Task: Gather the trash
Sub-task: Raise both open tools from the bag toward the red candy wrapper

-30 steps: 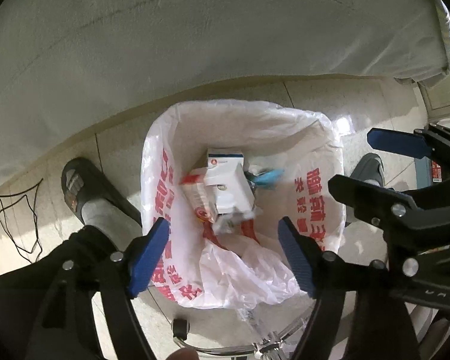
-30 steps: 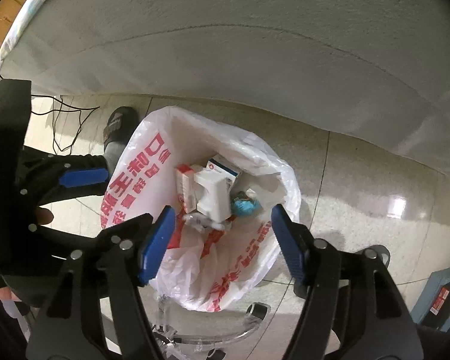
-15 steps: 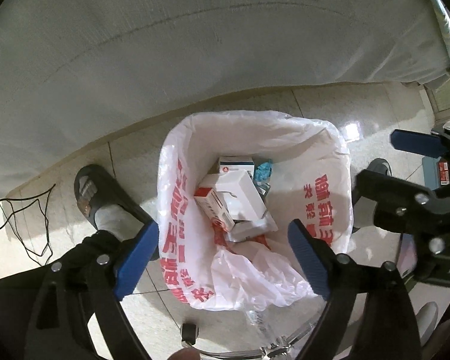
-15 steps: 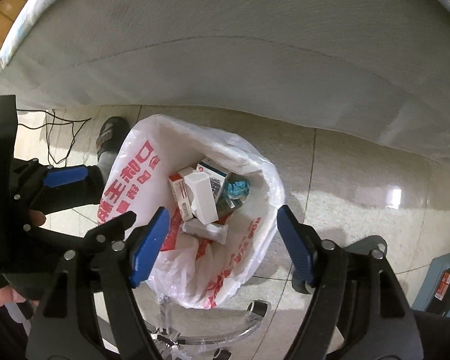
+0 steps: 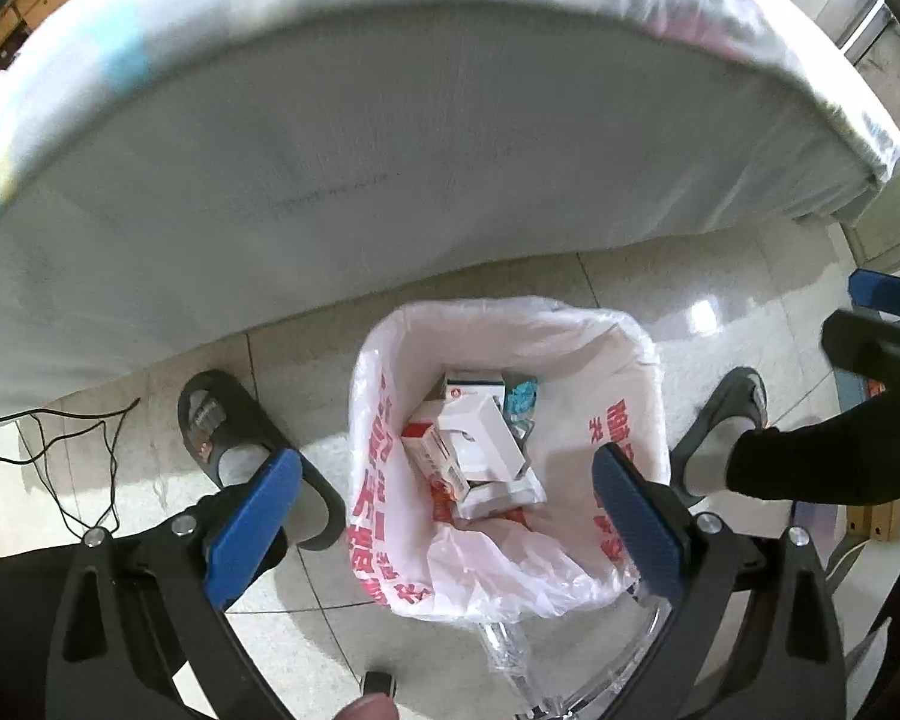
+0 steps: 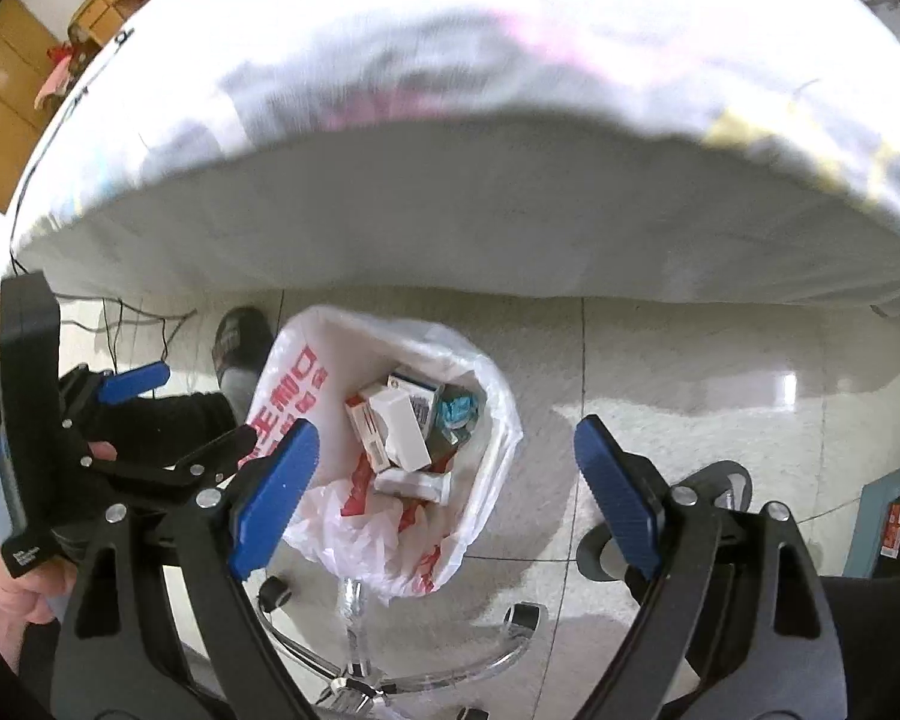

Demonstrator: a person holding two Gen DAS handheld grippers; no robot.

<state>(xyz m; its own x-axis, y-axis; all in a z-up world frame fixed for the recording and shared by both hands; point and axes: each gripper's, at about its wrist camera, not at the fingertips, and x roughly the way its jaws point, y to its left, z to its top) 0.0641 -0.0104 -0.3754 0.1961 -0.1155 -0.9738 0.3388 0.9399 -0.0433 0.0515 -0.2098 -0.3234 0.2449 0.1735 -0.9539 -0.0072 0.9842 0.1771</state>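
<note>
A bin lined with a white plastic bag with red print (image 5: 618,372) stands on the tiled floor below both grippers; it also shows in the right wrist view (image 6: 498,414). Inside lie several white and red cardboard boxes (image 5: 474,444) (image 6: 399,429) and a crumpled blue wrapper (image 5: 521,395) (image 6: 456,409). My left gripper (image 5: 447,519) is open and empty high above the bin. My right gripper (image 6: 444,495) is open and empty above the bin's right side. The left gripper also shows at the left of the right wrist view (image 6: 135,381).
A table with a white cloth (image 5: 390,138) (image 6: 450,180) overhangs the floor behind the bin. The person's slippered feet (image 5: 228,432) (image 5: 732,414) stand on either side of the bin. A chair base with castors (image 6: 390,660) sits near the bin. Black cables (image 5: 60,456) lie at left.
Both grippers have risen and pulled back from the bin, so it looks smaller and the tabletop edge has come into view. Both stay open and empty.
</note>
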